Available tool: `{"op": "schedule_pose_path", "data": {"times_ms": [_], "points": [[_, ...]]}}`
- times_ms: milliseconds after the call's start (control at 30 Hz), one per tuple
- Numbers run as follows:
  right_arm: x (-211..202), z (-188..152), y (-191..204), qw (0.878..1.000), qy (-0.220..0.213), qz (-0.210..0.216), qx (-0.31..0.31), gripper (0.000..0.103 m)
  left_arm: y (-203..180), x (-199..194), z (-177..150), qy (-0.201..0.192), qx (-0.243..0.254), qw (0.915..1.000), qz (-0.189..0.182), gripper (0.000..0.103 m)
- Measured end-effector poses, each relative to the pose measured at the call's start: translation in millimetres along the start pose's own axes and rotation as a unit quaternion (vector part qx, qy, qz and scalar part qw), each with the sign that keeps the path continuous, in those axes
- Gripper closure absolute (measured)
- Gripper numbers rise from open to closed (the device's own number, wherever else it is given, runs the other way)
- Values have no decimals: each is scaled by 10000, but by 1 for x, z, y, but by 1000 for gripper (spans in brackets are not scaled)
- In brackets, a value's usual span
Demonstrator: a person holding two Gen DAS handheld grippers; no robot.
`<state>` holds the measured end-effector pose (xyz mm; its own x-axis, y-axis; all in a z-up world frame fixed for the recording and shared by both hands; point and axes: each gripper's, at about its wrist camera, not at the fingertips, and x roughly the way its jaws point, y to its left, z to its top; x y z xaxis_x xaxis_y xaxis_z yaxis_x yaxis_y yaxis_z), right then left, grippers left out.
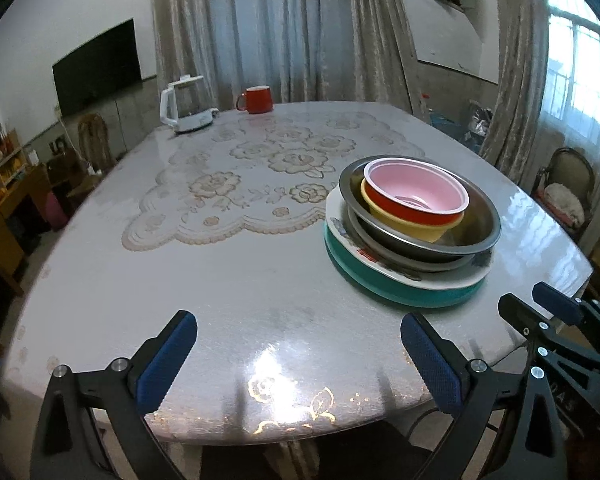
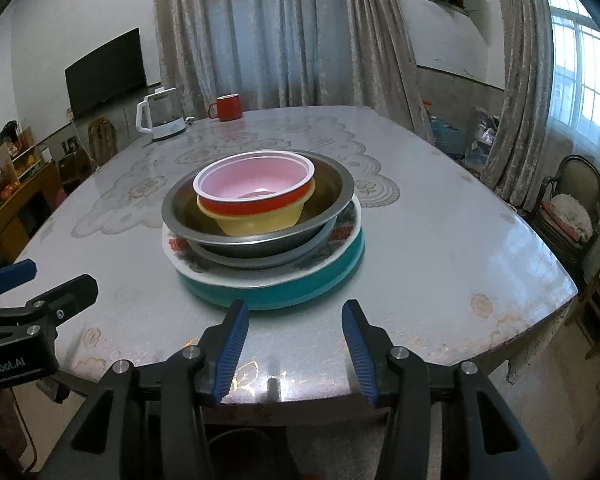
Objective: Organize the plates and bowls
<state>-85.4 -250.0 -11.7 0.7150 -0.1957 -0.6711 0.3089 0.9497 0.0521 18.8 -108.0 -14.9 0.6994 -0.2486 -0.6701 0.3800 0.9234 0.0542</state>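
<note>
A stack stands on the table: a teal plate (image 1: 404, 294) (image 2: 300, 292) at the bottom, a white patterned plate (image 1: 440, 278) (image 2: 332, 252) on it, then two steel bowls (image 1: 476, 224) (image 2: 332, 192), a yellow bowl (image 1: 412, 226) (image 2: 260, 222) and a red bowl with pink inside (image 1: 416, 192) (image 2: 256, 184) on top. My left gripper (image 1: 298, 356) is open and empty, left of the stack near the table's front edge. My right gripper (image 2: 294, 344) is open and empty, just in front of the stack. Each gripper shows in the other's view, the right one (image 1: 548, 312) and the left one (image 2: 40, 284).
A white kettle (image 1: 184, 106) (image 2: 158, 116) and a red mug (image 1: 256, 99) (image 2: 226, 107) stand at the table's far edge. A lace cloth (image 1: 260, 176) lies under the glass top. A chair (image 2: 568, 208) stands at the right, shelves (image 1: 8, 184) at the left.
</note>
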Motion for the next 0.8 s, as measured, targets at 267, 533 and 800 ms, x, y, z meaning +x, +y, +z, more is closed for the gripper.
{"op": "schedule_pose_path", "data": {"times_ms": [267,533,800], "points": [[-2,-2,-4,10000,5,-7,64,54,-2,6,-2,186,19,9998,7,0],[-2,-2,-3,10000,20,5,47,54,-2,11,-3,299,-17,9995,-3,0],[0,-3,-3,10000,57,15,60,54,0,15,-5,397,-40,9992,-30,0]]}}
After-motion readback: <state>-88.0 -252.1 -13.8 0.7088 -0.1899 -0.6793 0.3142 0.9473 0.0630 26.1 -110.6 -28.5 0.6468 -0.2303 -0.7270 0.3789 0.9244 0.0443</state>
